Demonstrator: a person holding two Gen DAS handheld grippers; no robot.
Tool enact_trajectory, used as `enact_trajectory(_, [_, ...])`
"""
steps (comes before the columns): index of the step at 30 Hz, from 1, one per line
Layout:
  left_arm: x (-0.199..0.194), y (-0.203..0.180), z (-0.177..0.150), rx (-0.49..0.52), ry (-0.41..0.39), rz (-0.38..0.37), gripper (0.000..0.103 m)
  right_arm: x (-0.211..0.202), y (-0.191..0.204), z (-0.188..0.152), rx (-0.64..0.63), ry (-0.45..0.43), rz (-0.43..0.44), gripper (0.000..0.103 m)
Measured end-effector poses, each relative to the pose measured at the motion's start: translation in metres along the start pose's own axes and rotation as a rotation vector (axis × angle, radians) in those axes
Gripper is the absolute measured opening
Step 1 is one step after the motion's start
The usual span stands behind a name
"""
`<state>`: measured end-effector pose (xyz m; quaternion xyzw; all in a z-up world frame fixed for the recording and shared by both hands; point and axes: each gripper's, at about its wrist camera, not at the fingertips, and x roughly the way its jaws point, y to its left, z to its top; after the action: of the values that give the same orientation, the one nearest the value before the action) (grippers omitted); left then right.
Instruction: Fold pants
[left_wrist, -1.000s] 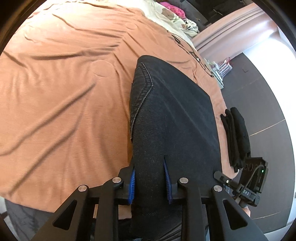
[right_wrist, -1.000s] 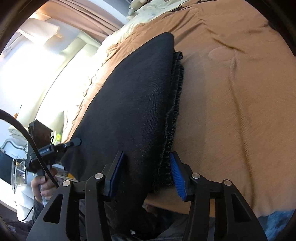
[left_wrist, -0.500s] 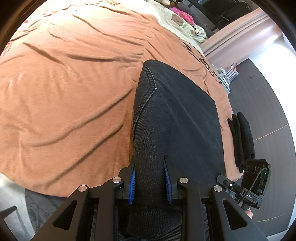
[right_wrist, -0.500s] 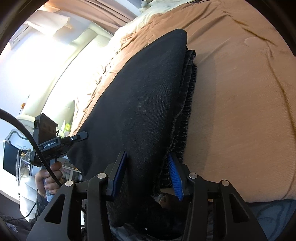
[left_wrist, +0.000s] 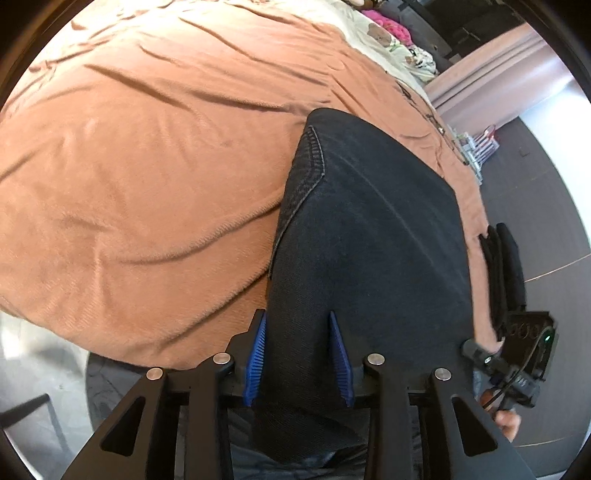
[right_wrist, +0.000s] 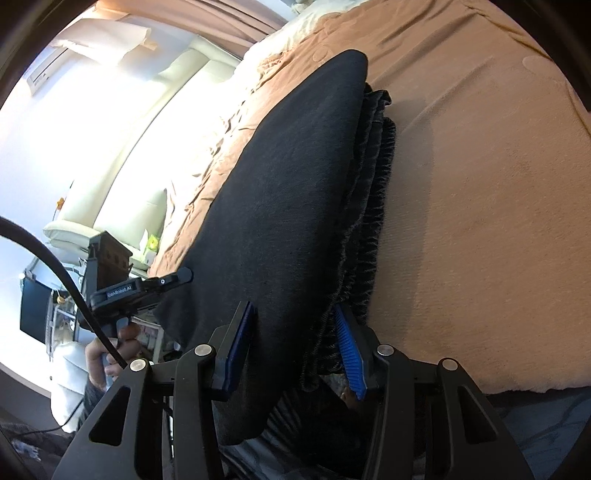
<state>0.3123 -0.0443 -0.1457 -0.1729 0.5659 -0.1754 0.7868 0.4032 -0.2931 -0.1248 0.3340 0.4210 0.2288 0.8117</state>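
Note:
The folded black denim pants (left_wrist: 369, 221) lie on an orange-brown bed cover (left_wrist: 147, 166), their near end hanging past the bed's edge. My left gripper (left_wrist: 297, 317) straddles that near end; its jaws are opening, and the fabric still fills the gap against both blue pads. In the right wrist view the pants (right_wrist: 288, 184) show stacked layers along their right side. My right gripper (right_wrist: 291, 310) is shut on the near end, one pad on the top layer and the other on the stacked edges. A hand holds each gripper.
Another folded black garment (left_wrist: 502, 266) lies at the bed's right edge. Cream bedding (left_wrist: 388, 40) and a pink item (left_wrist: 388, 26) sit at the far end. Dark floor (left_wrist: 546, 206) runs along the right. A white sofa (right_wrist: 110, 206) stands beyond the bed.
Both grippers and the pants have slid toward the bed's near edge, so more floor shows at lower left. The left gripper's pads stand slightly wider apart than before.

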Motion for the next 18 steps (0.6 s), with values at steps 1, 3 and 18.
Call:
enact_trajectory(1, [0.000,0.000,0.001,0.006,0.000,0.006,0.043,0.000,-0.002,0.003,0.010,-0.006,-0.014,0.051])
enact_trajectory(3, [0.001,0.002,0.004,0.010,0.001,0.015,0.047,-0.004,-0.014,0.012,0.032,-0.036,-0.019,0.061])
enact_trajectory(18, [0.017,0.011,0.039,0.012,0.011,-0.017,0.047,0.034,-0.059,0.060,0.181,-0.025,0.063,0.065])
